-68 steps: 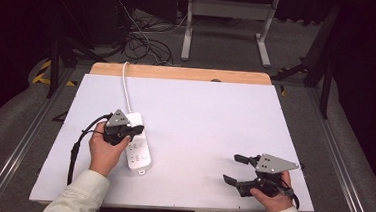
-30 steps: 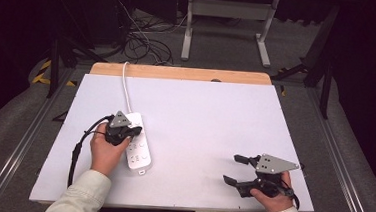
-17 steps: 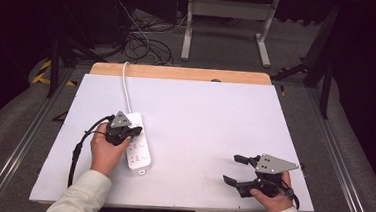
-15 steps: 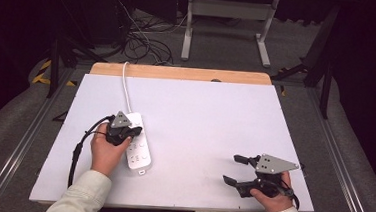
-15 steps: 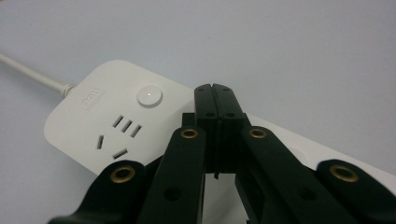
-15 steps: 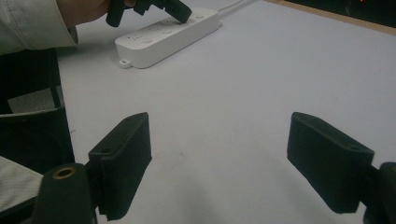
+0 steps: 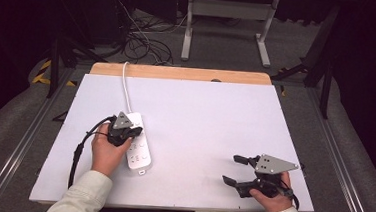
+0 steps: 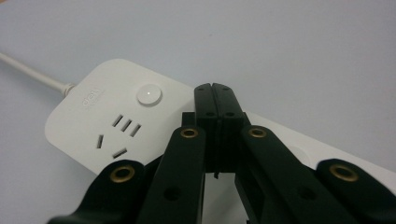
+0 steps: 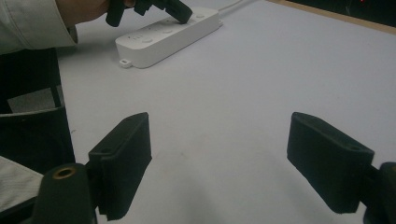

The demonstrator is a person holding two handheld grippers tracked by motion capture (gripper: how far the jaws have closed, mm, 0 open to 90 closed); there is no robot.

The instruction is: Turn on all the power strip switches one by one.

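Note:
A white power strip [image 7: 141,152] lies on the white table top [image 7: 215,118], left of the middle, and its white cord [image 7: 125,86] runs to the far edge. My left gripper [image 7: 135,131] is shut with nothing between its jaws. Its tips come down onto the strip's top near the corded end. In the left gripper view, the closed tips [image 8: 215,89] sit just right of a round button [image 8: 149,94] on the strip [image 8: 93,126]. My right gripper [image 7: 230,168] rests open near the front right edge, its jaws [image 9: 222,135] wide apart over bare table. From there the strip [image 9: 163,39] and left gripper [image 9: 183,17] show farther off.
A wooden strip [image 7: 178,74] borders the table's far edge. Beyond it, on the floor, lie tangled cables [image 7: 145,45] and a metal stand's legs [image 7: 226,33]. A black cable [image 7: 78,151] trails from the left gripper along the sleeve.

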